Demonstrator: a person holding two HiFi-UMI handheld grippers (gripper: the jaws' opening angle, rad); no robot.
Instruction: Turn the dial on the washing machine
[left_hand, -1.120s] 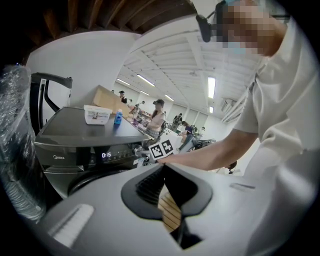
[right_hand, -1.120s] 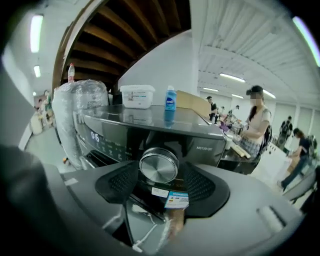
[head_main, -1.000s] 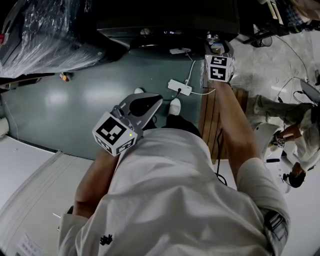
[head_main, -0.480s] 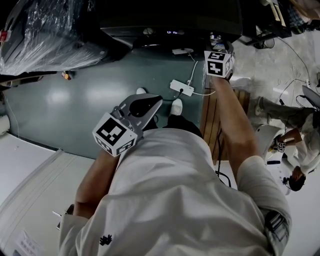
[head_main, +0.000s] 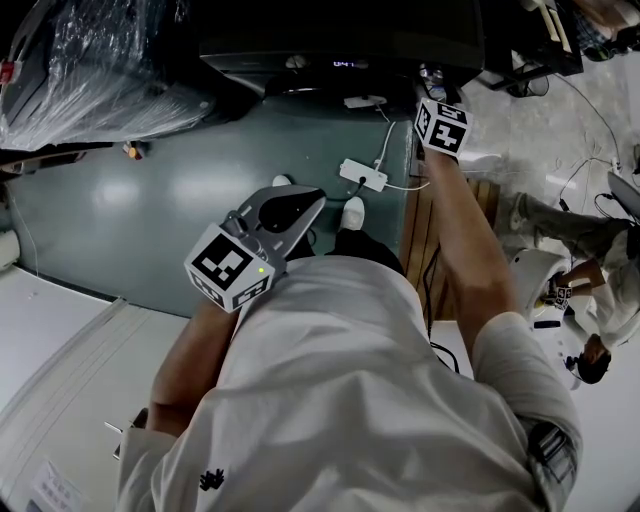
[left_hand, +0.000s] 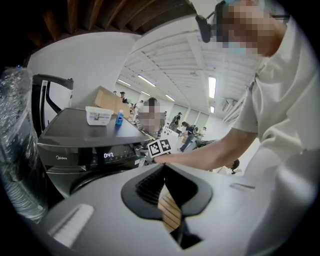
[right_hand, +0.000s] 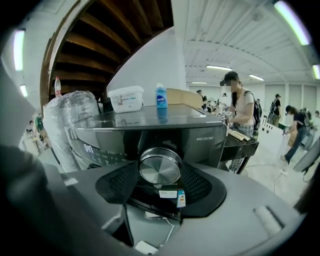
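The dark washing machine (head_main: 340, 40) stands at the top of the head view. Its round silver dial (right_hand: 160, 166) fills the middle of the right gripper view. My right gripper (right_hand: 161, 180) has a black pad on each side of the dial and is shut on it. In the head view only that gripper's marker cube (head_main: 441, 127) shows, at the machine's front; the dial is hidden there. My left gripper (head_main: 298, 203) hangs low over the floor, away from the machine, shut with nothing held. The lit display (left_hand: 109, 155) shows in the left gripper view.
A white box (right_hand: 126, 98) and a blue bottle (right_hand: 161, 96) stand on the machine's top. A plastic-wrapped bulk (head_main: 90, 70) sits to its left. A white power strip (head_main: 360, 175) with cables lies on the green floor beside wooden slats (head_main: 420, 230). People stand at the right (head_main: 590, 270).
The right gripper's marker cube moved up to the machine's front, then rolled over to the right on the spot. The left gripper has not moved.
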